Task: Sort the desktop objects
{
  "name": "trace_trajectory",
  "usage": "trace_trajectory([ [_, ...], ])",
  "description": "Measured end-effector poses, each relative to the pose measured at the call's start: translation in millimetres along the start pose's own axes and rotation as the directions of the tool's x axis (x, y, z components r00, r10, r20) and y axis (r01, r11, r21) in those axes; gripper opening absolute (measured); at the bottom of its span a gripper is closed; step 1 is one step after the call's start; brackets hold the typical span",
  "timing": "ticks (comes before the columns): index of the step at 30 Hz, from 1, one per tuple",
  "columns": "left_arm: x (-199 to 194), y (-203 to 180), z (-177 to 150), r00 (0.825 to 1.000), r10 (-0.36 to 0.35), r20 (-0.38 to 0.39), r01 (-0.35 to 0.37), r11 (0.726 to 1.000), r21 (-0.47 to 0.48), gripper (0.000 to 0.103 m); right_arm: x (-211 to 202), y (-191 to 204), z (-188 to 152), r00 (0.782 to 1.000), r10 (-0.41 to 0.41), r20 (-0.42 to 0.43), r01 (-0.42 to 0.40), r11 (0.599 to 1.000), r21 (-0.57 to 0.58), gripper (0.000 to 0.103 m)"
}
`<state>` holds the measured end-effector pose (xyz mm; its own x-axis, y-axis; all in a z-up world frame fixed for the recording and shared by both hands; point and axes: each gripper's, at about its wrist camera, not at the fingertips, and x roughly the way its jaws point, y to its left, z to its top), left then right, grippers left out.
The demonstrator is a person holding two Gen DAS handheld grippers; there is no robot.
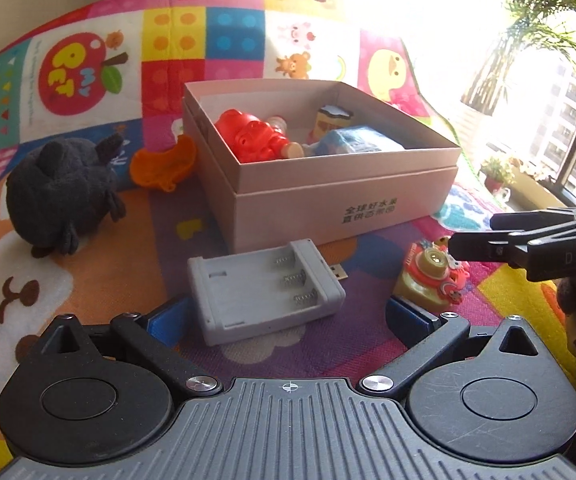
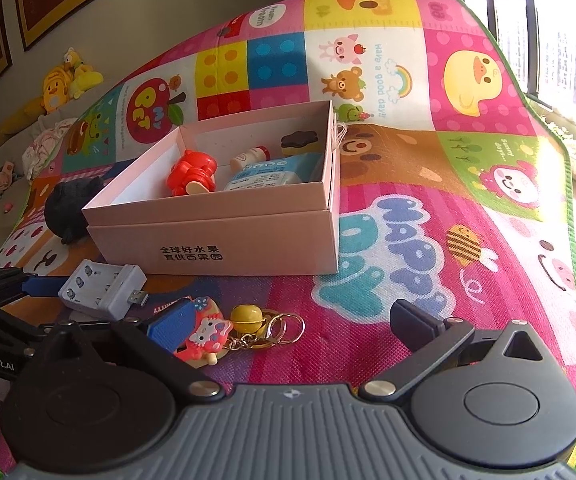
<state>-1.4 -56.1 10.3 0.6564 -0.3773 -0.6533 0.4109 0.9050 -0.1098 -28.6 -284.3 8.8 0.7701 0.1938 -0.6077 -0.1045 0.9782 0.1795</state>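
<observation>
while several toys already lie in the pink box (image 1: 296, 208), the battery charger (image 1: 264, 288), keychain (image 2: 212, 332) and black plush (image 1: 62, 196) remain on the mat, both tools spread and empty.

Bright window (image 1: 568, 92) (palm (image 1: 544, 12) outside); framed pictures (image 2: 48, 0) on wall.

Black hand-held gripper (image 1: 288, 312), blue pads (image 1: 408, 318)

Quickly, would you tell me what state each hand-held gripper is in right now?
Left hand-held gripper: open, straddling the grey battery charger, not clamped.
Right hand-held gripper: open, holding nothing.
</observation>
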Motion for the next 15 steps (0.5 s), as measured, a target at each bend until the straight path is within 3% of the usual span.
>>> trace_trajectory([
  [5, 9.0, -5.9, 6.4, 0.997, 0.079, -0.004, -0.079, 0.997, 0.007, 0.103, 1.7, -1.0, -0.1, 1.000, 0.001, -0.006, -0.001, 1.000, 0.010, 0.103],
  [10, 6.1, -0.3, 5.3, 0.994, 0.109, 0.000, -0.109, 0.994, -0.009, 0.103, 3.0, -1.1, 0.2, 1.000, 0.018, -0.016, -0.018, 1.000, 0.006, 0.103],
  [15, -0.9, 12.1, 1.6, 0.982, 0.187, -0.002, -0.187, 0.982, -0.028, 0.103, -1.4, 4.5, -0.5, 0.998, 0.055, -0.014, -0.055, 0.998, -0.027, 0.103],
])
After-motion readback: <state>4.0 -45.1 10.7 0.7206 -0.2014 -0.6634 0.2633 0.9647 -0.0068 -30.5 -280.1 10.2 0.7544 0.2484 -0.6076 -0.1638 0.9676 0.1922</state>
